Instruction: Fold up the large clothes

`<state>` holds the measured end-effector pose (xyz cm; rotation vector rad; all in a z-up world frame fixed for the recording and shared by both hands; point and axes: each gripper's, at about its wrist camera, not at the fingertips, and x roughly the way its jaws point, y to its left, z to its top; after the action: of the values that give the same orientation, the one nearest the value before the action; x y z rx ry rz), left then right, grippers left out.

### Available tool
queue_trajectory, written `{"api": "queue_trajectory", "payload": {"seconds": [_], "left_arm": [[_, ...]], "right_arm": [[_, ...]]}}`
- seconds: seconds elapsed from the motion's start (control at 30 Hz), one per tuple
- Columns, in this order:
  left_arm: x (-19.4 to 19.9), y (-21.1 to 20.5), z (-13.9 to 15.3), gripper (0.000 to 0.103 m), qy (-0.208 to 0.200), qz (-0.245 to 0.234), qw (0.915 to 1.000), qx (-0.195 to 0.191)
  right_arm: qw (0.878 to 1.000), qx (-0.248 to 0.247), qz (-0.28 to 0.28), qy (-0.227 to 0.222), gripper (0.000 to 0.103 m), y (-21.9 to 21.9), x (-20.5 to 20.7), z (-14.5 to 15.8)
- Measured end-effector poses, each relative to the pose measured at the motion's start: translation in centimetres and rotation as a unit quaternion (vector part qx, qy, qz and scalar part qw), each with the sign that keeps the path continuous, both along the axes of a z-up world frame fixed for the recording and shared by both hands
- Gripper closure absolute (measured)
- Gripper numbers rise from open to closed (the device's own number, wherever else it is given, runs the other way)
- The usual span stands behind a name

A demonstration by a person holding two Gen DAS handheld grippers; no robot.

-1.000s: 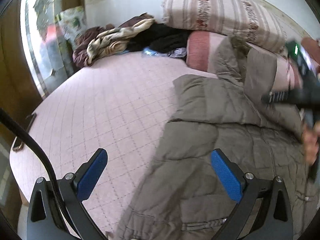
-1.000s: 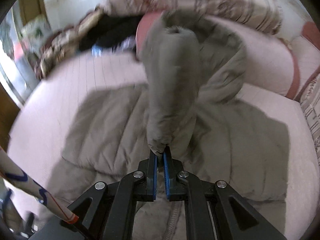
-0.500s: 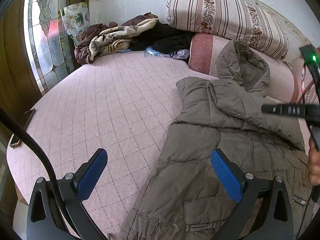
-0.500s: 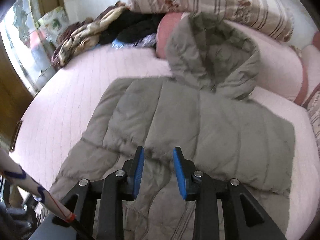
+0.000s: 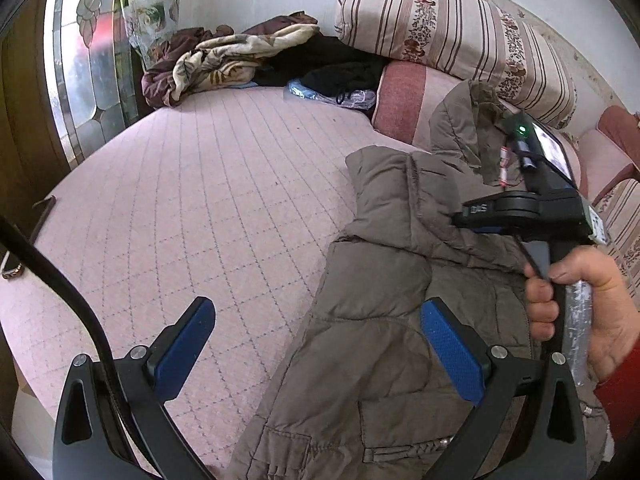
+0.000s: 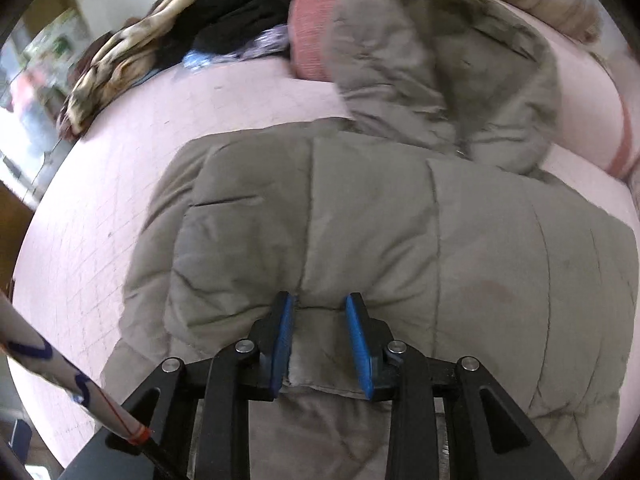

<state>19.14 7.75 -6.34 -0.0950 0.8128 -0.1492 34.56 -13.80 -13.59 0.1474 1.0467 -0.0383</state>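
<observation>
Right tool (image 6: 320, 336) parted over jacket (image 6: 400, 220) — pink quilted bed (image 5: 200, 200).

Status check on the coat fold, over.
Left hand-held gripper open, empty. Right hand-held gripper open over the sleeve it just released. Olive-brown padded hooded coat flat on pink quilted bed. Nothing obstructing.

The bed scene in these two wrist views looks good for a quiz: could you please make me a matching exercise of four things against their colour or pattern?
Things:
1. padded jacket
2. bedcover
3. bolster along the wall
4. gripper pads

Colours:
A. blue
B. cream with dark stripes and floral bands
C. pale pink with a quilted grid
D. olive-brown

Pairs: 1-D, 2-C, 3-B, 4-A
</observation>
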Motion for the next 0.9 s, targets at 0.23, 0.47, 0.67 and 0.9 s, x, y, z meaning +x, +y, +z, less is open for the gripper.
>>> {"api": "queue_trajectory", "payload": {"seconds": [0.23, 0.47, 0.67, 0.9], "left_arm": [[0.4, -0.3, -0.2, 0.0, 0.012, -0.004, 0.9998, -0.016], [0.1, -0.9, -0.2, 0.0, 0.008, -0.003, 1.0, -0.004], [-0.3, -1.8, -0.6, 0.0, 0.009, -0.012, 0.9998, 0.016], [-0.8, -2.8, -0.8, 0.0, 0.005, -0.022, 0.9991, 0.036]], "right_arm": [[1.0, -0.01, -0.007, -0.015, 0.071, 0.4, -0.7, 0.6], [0.999, -0.013, -0.005, -0.05, 0.049, 0.2, -5.0, 3.5], [0.995, -0.07, 0.002, -0.065, 0.048, -0.3, -8.0, 4.6], [0.993, -0.087, -0.045, -0.058, 0.046, -3.1, -8.5, 4.8]]}}
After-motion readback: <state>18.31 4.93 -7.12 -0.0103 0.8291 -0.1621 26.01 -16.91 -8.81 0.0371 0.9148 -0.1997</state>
